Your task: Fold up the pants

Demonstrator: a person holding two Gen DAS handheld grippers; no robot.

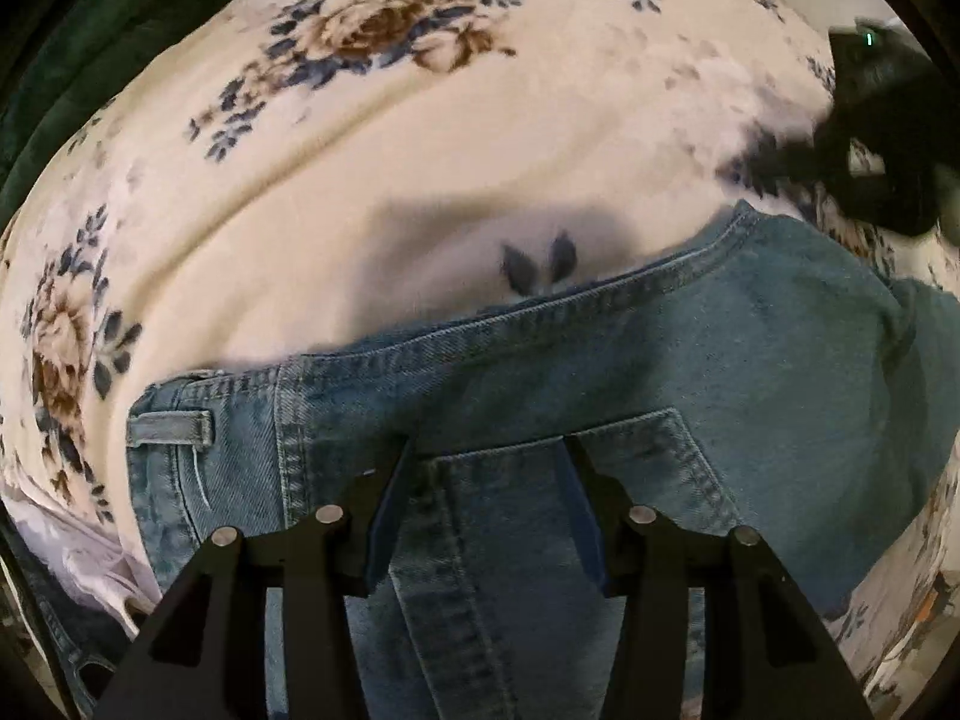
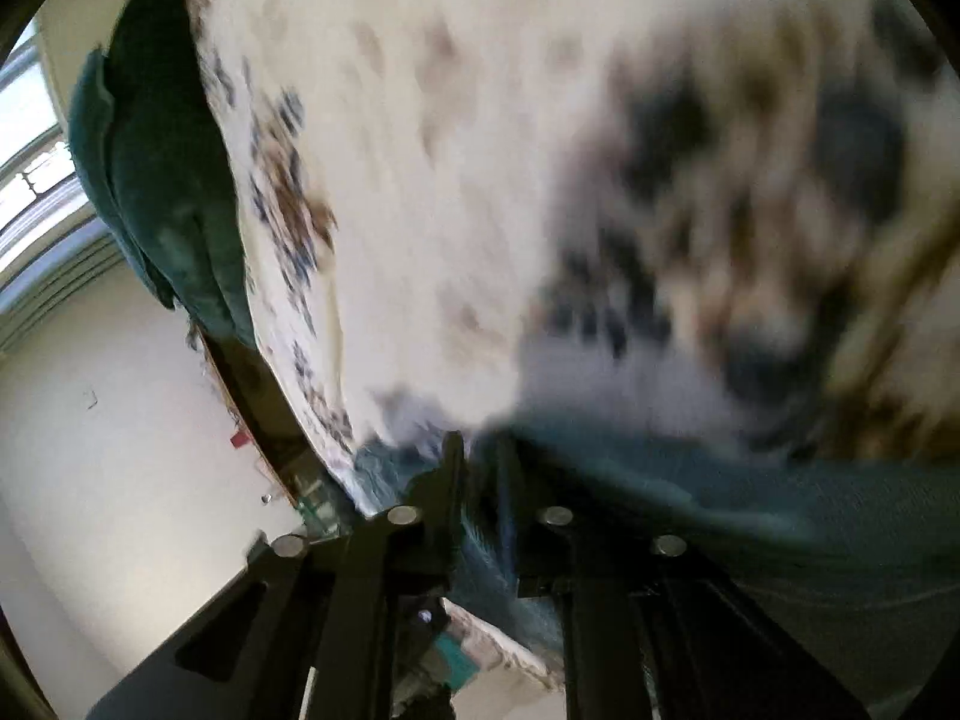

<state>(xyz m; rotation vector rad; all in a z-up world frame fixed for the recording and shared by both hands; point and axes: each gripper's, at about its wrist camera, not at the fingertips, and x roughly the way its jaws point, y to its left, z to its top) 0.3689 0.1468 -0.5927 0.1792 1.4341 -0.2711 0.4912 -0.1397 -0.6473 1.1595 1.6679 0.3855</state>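
**Right claw has the denim; left claw hangs over the back pocket**

Starting on your left: your left gripper (image 1: 486, 468) points straight down at the jeans (image 1: 600, 396), its jaws standing apart with nothing pinched between them. Whether the pads touch the cloth, you cannot tell from this view. The jeans lie flat on the flowered bedspread (image 1: 372, 168), directly below and ahead of this claw. The back pocket (image 1: 540, 474) sits right between the fingers. The belt loop (image 1: 171, 423) and waistband end lie off to the left, and the stitched edge (image 1: 540, 306) runs away up and to the right, so the long axis goes across the picture, left to right.

At the far right end of that edge sits your right gripper (image 2: 480, 450), a dark blur in the left view. Its own view is smeared, but its jaws are together with a fold of denim (image 2: 486, 546) caught between them.

So the right hand is nearer the free end and already has it. The fold probably turns on carrying that end back along the long axis toward the waistband, with the left claw pinning near the pocket.
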